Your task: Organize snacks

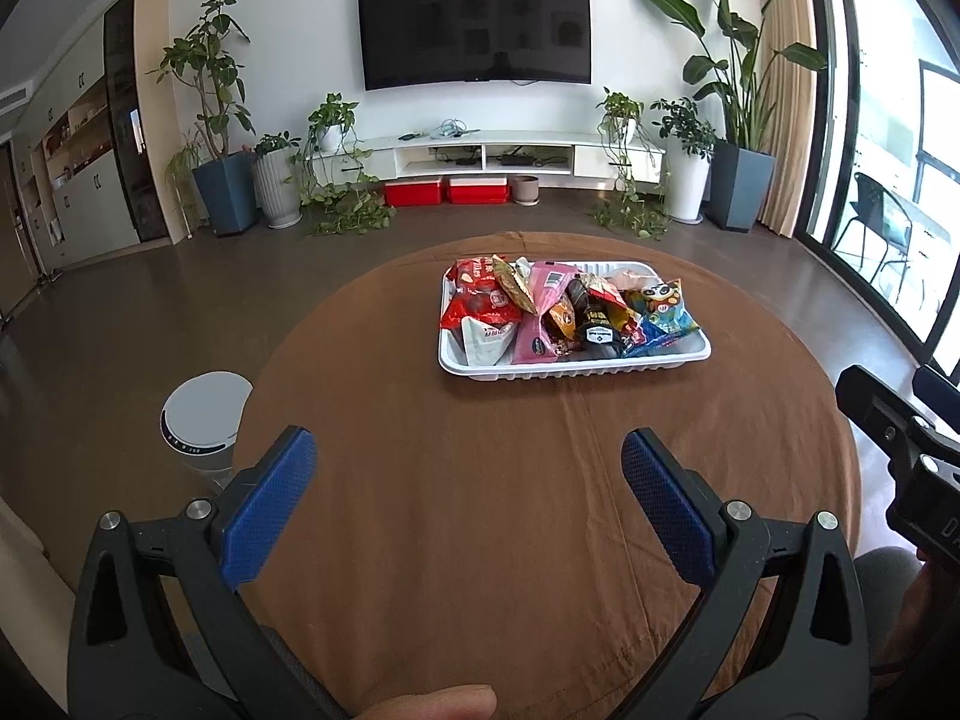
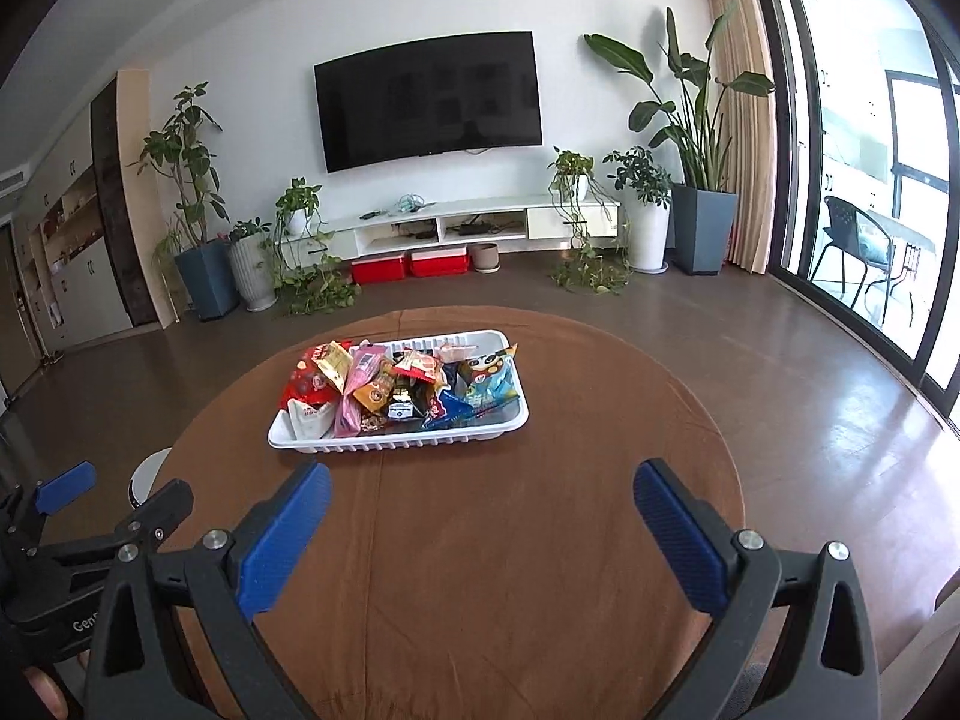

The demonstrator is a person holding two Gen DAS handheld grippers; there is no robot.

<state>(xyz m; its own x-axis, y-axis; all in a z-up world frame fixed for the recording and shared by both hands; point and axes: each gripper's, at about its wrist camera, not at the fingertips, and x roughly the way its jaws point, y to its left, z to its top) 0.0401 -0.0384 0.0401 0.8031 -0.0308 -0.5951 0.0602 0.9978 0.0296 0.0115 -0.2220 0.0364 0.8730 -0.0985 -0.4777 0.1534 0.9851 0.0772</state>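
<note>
Home living room — wall television [image 1: 474,24], potted plants [image 1: 210,114], media console [image 1: 480,156]

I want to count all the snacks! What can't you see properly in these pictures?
- Snack count: packets pile over each other in the white tray, hiding lower ones in both views.
- Packet writing: too small in both views.
- Right gripper: cut off by the left view's edge.
- Table near edge: hidden behind the gripper bodies.
- White round device: partly hidden by the table.

Black tool [image 1: 468,450] frames, blue textured pads [image 1: 270,504] (silver screws)
</note>
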